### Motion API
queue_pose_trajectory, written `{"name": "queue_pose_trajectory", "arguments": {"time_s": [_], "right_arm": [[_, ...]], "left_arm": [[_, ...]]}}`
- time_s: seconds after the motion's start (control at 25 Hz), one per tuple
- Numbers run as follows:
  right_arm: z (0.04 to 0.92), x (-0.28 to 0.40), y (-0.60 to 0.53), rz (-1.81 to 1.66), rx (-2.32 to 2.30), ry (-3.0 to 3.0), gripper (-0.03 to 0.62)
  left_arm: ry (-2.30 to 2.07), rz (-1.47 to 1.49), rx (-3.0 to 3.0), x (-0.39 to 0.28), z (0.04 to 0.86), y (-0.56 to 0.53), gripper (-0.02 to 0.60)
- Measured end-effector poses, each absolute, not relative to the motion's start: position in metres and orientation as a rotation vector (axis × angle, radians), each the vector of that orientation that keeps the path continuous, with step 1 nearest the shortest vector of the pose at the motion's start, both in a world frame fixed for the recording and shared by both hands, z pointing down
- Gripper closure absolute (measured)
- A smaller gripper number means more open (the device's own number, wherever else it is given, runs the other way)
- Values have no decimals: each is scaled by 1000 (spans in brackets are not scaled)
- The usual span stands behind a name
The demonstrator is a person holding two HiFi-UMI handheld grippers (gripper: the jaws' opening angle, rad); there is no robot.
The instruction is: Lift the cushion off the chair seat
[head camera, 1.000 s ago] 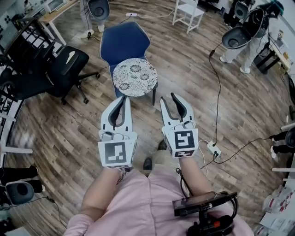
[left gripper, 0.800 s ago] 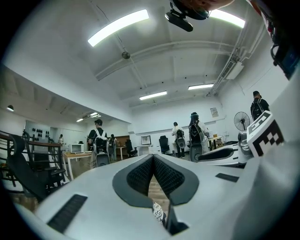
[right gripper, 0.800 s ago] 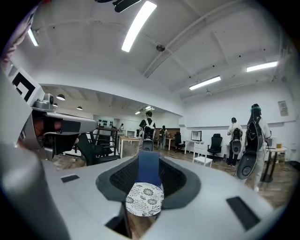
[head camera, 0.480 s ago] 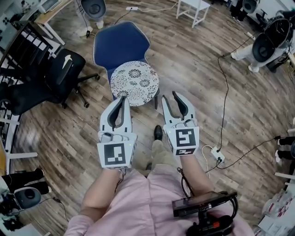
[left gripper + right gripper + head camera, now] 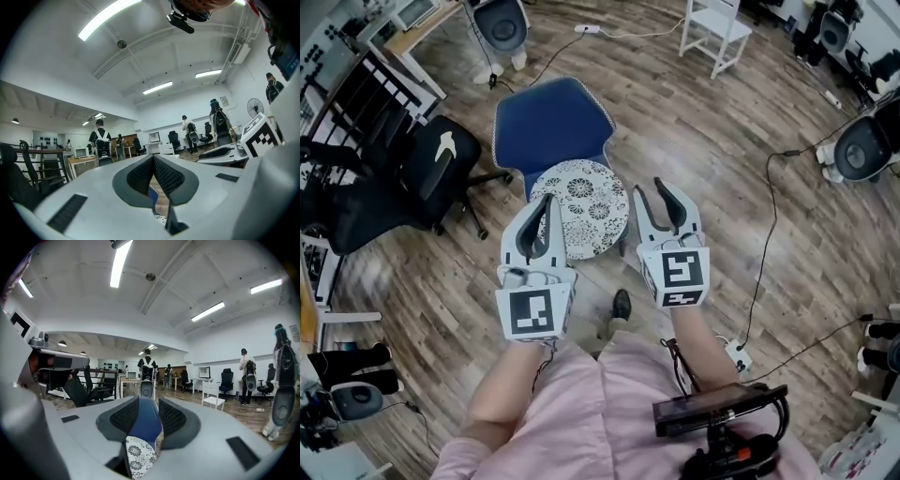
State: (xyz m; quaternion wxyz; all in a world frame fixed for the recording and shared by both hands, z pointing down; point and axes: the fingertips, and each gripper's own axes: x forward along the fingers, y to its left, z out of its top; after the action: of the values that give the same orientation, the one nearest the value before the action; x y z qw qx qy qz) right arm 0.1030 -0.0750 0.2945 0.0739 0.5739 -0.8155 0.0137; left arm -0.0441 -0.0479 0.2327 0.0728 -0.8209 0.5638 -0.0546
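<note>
A round white cushion with a dark floral print [image 5: 586,211] lies on the seat of a blue chair [image 5: 548,122]. Both grippers hover on its near side, above it and apart from it. My left gripper [image 5: 547,201] overlaps the cushion's left edge in the head view; its tips meet, with nothing between them. My right gripper [image 5: 650,189] is just right of the cushion, jaws a little apart and empty. Between the right gripper's [image 5: 149,401] pads, the right gripper view shows the blue chair [image 5: 146,423] and the cushion [image 5: 138,453].
A black office chair [image 5: 431,159] stands left of the blue one, with a dark rack [image 5: 356,103] behind it. A white chair [image 5: 717,23] is at the back. A cable runs to a power strip [image 5: 736,353] on the wood floor at right. My shoe [image 5: 621,305] is below the cushion.
The chair and cushion have drawn closer and lower in the head view. Both grippers now reach the cushion's near edge. Their jaws look unchanged.
</note>
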Motion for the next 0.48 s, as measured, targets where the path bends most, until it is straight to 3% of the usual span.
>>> {"name": "queue_pose_trajectory", "arguments": {"time_s": [0.48], "right_arm": [[298,86,-150,25,1628,-2475,464]], "left_arm": [[1798,-147,-2437,-66,239,-114,571]]}}
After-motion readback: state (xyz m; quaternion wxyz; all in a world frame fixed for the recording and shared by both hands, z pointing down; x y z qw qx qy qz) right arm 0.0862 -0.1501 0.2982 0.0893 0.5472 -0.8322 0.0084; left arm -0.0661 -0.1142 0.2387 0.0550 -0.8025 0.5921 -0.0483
